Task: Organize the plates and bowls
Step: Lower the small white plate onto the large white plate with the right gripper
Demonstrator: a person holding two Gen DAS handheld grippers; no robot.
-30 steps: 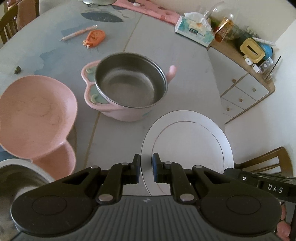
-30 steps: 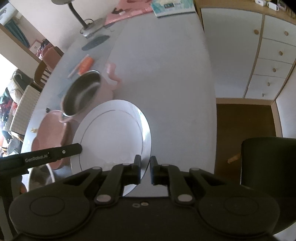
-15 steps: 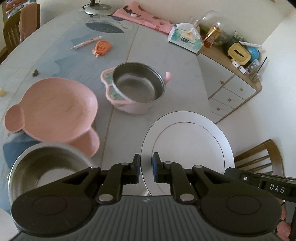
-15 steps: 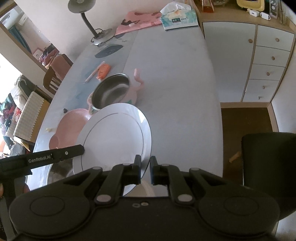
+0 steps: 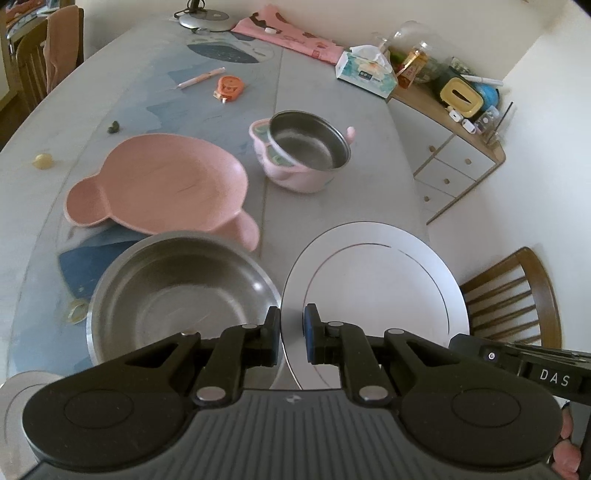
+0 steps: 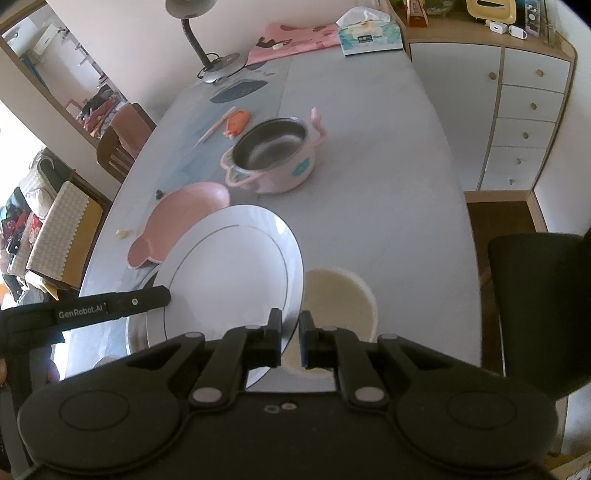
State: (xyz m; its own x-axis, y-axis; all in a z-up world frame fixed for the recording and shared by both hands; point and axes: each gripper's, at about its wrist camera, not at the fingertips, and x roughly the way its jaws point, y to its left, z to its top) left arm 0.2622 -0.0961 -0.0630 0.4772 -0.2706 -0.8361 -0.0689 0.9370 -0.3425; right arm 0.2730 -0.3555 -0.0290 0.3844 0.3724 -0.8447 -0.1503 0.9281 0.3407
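Note:
Both grippers hold one white plate [image 5: 376, 291] in the air, above the table's near edge. My left gripper [image 5: 291, 338] is shut on its left rim; my right gripper [image 6: 290, 339] is shut on its right rim, and the plate also shows in the right wrist view [image 6: 225, 280]. A steel bowl [image 5: 177, 299] lies below left of the plate. A pink bear-shaped plate [image 5: 159, 184] lies beyond it. A pink pot with a steel inner bowl [image 5: 306, 151] stands mid-table. A cream bowl [image 6: 338, 299] sits under the plate's right side.
The grey table [image 5: 325, 92] carries a pen [image 5: 201, 78], an orange tape dispenser [image 5: 229, 86], a tissue box [image 5: 365, 74] and a lamp base [image 5: 207, 20]. A drawer cabinet [image 6: 524, 110] stands to the right. Wooden chair [image 5: 517, 295] at the near right.
Both grippers have pulled back and up with the plate. The steel bowl, the whole pink plate and the cream bowl have come into view.

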